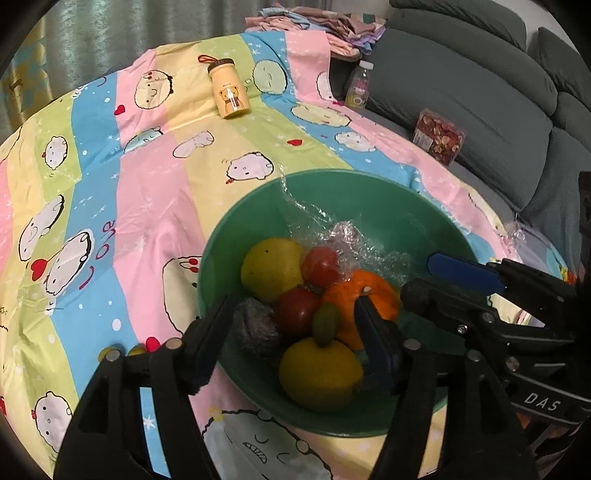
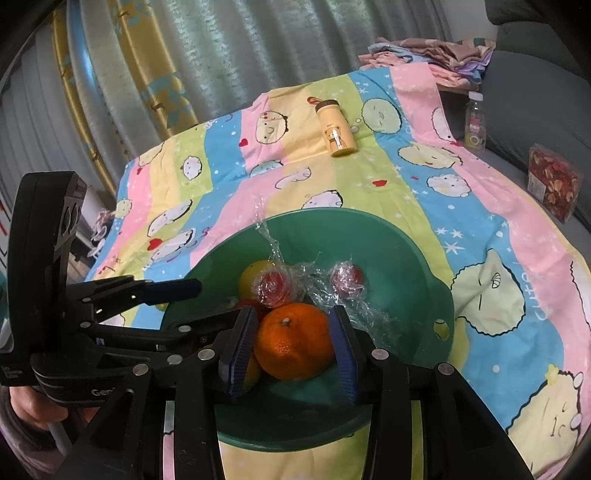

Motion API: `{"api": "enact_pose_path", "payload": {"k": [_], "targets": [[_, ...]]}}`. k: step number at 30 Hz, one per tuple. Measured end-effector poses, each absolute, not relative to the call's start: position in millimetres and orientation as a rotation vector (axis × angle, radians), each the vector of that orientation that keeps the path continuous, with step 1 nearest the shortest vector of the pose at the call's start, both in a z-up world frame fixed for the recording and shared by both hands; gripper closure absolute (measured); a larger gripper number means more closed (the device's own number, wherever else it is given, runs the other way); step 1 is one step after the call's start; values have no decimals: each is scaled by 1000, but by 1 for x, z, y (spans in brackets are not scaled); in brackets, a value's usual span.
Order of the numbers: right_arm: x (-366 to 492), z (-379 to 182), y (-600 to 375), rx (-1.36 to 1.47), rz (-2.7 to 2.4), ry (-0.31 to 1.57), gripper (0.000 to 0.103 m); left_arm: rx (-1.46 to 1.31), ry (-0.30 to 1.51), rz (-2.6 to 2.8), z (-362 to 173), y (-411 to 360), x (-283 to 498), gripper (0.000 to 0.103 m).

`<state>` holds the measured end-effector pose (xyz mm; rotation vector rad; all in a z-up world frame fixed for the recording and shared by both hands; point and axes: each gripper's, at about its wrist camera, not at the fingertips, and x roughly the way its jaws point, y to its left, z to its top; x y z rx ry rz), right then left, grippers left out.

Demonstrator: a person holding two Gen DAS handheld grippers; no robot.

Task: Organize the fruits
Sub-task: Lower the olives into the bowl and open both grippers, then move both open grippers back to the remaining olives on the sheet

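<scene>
A green bowl [image 1: 369, 206] [image 2: 388, 251] holds several fruits and loose cling film [image 1: 347, 236]. Among them are an orange [image 1: 345, 299] [image 2: 291, 343], two yellow fruits [image 1: 271, 267] [image 1: 319, 373], red ones [image 1: 297, 310], a small green one [image 1: 325, 323] and a dark wrapped one [image 1: 256, 328]. My left gripper [image 1: 291, 339] [image 2: 199, 304] hangs open over the pile, its pads touching nothing. My right gripper [image 2: 291, 350] [image 1: 443, 280] is open too. The orange shows between its pads, but in the left wrist view it lies just past the tips.
The bowl sits on a striped cartoon cloth [image 1: 129, 184]. Farther back a yellow bear bottle [image 1: 229, 92] lies on the cloth. A clear bottle [image 1: 358, 86] and a box of red snacks [image 1: 439, 134] rest on the grey sofa [image 1: 480, 92]. Folded clothes [image 1: 314, 22] sit behind.
</scene>
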<state>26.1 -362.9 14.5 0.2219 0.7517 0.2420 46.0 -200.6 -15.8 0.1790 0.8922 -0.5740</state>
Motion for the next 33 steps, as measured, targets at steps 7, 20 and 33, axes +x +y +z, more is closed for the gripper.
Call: {"api": "enact_pose_path", "payload": {"k": [7,20,33], "targets": [[15,25,-362,235,220,718,48,133,846,-569,-1,-186,35,23],[-5,45,-331,173,274,686,47,-21,816,-429,11,-95,24,21],[-6,31,-227,-48,511,788,47,-134,894,-242,-31,5,13,23]]}}
